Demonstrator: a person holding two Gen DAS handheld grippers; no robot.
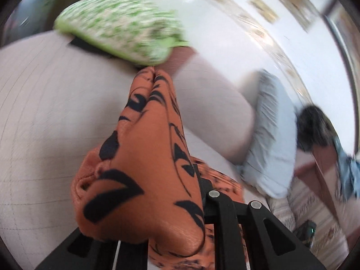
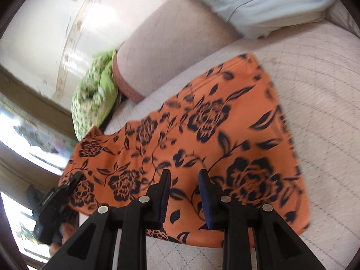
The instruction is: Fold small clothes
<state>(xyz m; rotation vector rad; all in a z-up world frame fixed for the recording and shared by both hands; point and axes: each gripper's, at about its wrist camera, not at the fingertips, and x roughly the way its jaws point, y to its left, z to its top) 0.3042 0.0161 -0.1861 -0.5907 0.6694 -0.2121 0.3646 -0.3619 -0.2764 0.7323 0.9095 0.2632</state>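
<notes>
An orange cloth with black flowers (image 2: 213, 123) lies spread on the pale quilted bed (image 2: 315, 90). My right gripper (image 2: 185, 191) hovers over the cloth's near edge, open, with a clear gap between its blue pads. My left gripper (image 2: 73, 180) is at the cloth's left edge, held by a hand. In the left wrist view the orange cloth (image 1: 146, 157) is bunched up and draped over that gripper's fingers, hiding them. Only the black arms (image 1: 227, 220) show. The cloth is pinched to a narrow tip at the far end, so this gripper is shut on it.
A green patterned pillow (image 1: 121, 29) sits at the bed's far corner beside a beige bolster (image 2: 171, 45). A pale blue pillow (image 2: 258, 0) leans next to the bolster. Beyond the bed's edge lie a patterned rug (image 1: 315, 213) and dark clothing (image 1: 315, 123).
</notes>
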